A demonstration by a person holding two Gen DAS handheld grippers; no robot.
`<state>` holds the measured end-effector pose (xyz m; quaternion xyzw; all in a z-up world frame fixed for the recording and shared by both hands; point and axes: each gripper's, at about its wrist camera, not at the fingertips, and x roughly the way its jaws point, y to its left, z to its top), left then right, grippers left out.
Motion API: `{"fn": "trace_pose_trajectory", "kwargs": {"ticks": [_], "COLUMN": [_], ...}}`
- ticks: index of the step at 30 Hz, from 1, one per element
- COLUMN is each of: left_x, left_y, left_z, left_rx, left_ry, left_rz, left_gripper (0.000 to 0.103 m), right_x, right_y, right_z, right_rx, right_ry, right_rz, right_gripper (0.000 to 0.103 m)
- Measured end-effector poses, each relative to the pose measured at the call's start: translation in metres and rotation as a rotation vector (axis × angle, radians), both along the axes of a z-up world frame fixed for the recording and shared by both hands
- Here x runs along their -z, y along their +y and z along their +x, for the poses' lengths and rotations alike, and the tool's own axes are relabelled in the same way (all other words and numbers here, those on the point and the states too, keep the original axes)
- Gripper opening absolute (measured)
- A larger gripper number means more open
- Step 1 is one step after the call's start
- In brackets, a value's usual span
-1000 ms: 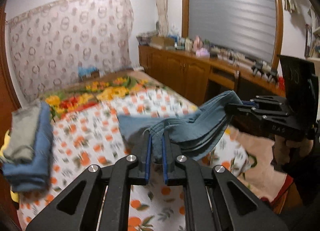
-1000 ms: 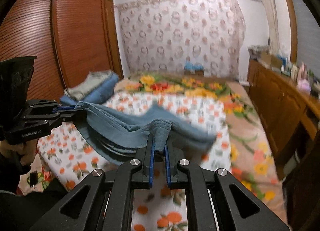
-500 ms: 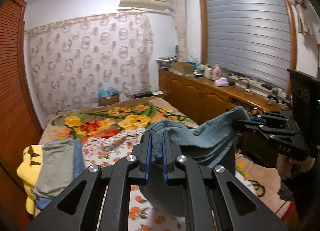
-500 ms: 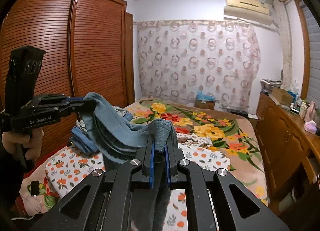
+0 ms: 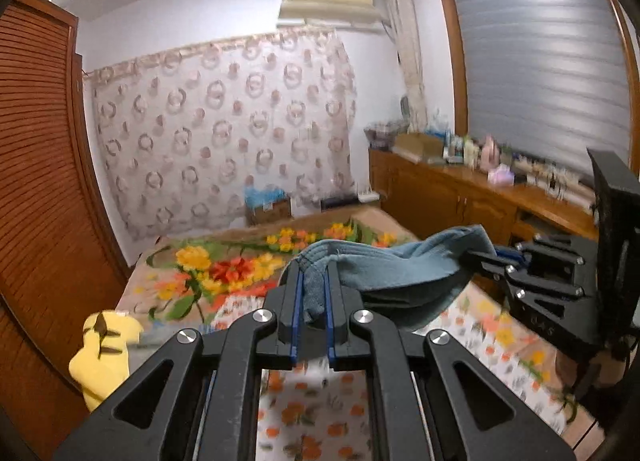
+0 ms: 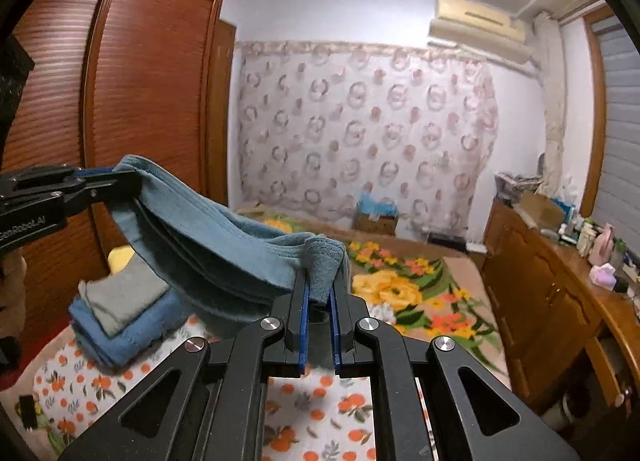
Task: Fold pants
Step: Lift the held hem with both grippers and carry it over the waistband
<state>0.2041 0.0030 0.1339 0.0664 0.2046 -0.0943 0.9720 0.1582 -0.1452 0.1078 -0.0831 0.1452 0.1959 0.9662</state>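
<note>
The left gripper [image 5: 312, 303] is pinched on one end of the folded blue pants [image 5: 384, 265]; the right gripper [image 6: 320, 301] clamps the other end; the cloth sags between them above the floral bed [image 6: 320, 417]; stacked folded clothes [image 6: 120, 309] lie below the left gripper.

Mounted behind each gripper's fingers, aimed slightly downward along them. Both facing the patterned curtain [image 5: 224, 133] beyond the bed [image 6: 400, 293]; each catching the other gripper sideways.
</note>
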Motion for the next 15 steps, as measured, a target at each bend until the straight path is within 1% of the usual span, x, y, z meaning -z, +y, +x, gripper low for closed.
{"fn": "trace_pose_trajectory", "kwargs": {"ticks": [1,2,4,5,8,10,11,12,15], "left_x": [0.011,0.029,0.052,0.068,0.1,0.115,0.118,0.122,0.127], "left_y": [0.001,0.002,0.005,0.006,0.007,0.008,0.007,0.007,0.007], "left_z": [-0.003,-0.009,-0.016,-0.021,-0.035,-0.045,-0.05,-0.055,-0.067], "left_rx": [0.002,0.007,0.011,0.018,0.022,0.03,0.035,0.035,0.044], "left_ry": [0.018,0.049,0.093,0.119,0.177,0.203,0.21,0.215,0.23], "left_rz": [0.01,0.025,0.037,0.045,0.056,0.059,0.059,0.057,0.044], "left_gripper": [0.01,0.01,0.01,0.01,0.01,0.01,0.01,0.01,0.01], "right_x": [0.012,0.026,0.044,0.052,0.072,0.081,0.084,0.082,0.086], "right_y": [0.006,0.009,0.014,0.015,0.017,0.02,0.021,0.016,0.009], "right_z": [0.001,0.001,0.003,0.004,0.001,-0.005,-0.009,-0.002,-0.01], "right_rx": [-0.012,-0.026,-0.05,-0.065,-0.099,-0.12,-0.13,-0.138,-0.167], "right_ry": [0.02,0.05,0.096,0.117,0.174,0.192,0.199,0.205,0.22], "right_rz": [-0.01,-0.022,-0.044,-0.055,-0.079,-0.09,-0.096,-0.096,-0.099], "right_gripper": [0.008,0.008,0.008,0.008,0.008,0.008,0.008,0.008,0.008]}}
